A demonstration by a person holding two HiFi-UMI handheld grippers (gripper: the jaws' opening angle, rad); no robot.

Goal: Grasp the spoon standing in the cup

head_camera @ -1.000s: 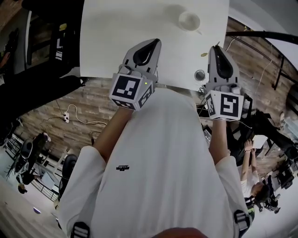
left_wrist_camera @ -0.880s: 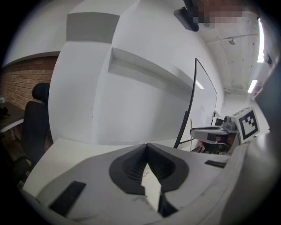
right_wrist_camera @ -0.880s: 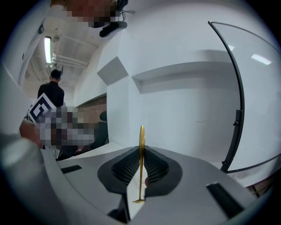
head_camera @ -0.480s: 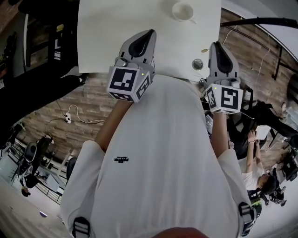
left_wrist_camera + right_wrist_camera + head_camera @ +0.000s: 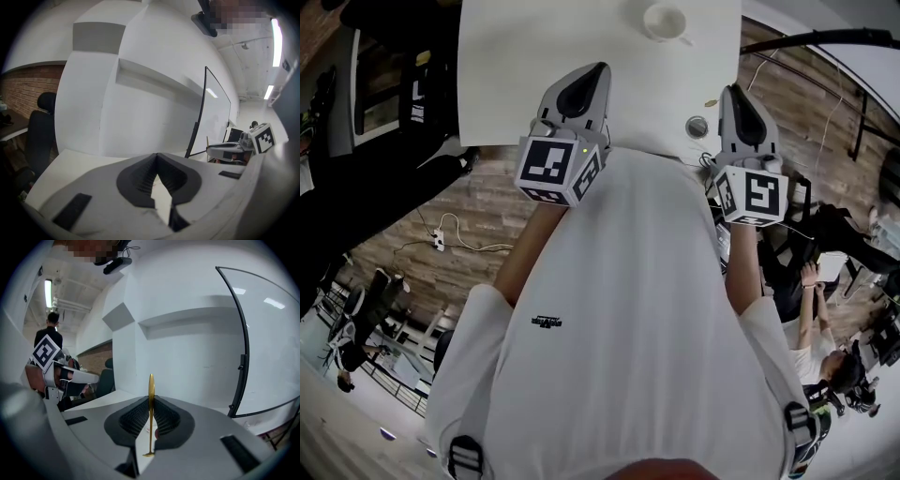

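A slim gold spoon (image 5: pixel 151 413) stands upright between the jaws of my right gripper (image 5: pixel 151 399), which is shut on its handle; the bowl end rises above the jaw tips. In the head view a small gold bit (image 5: pixel 711 102) shows just left of the right gripper (image 5: pixel 734 91). A white cup (image 5: pixel 666 21) sits on the white table (image 5: pixel 534 66), beyond both grippers. My left gripper (image 5: pixel 601 68) hangs over the table's near edge, its jaws shut together on nothing (image 5: pixel 156 155).
A round metal grommet (image 5: pixel 697 127) is set in the table near the right gripper. A black-framed glass board (image 5: pixel 243 357) stands to the right. Black chairs (image 5: pixel 40 136) stand at the left. People sit at desks below on the right (image 5: pixel 825 366).
The table and cup have slid a little toward the top of the head view. Both grippers hold about the same pose, the right one still shut on the spoon.
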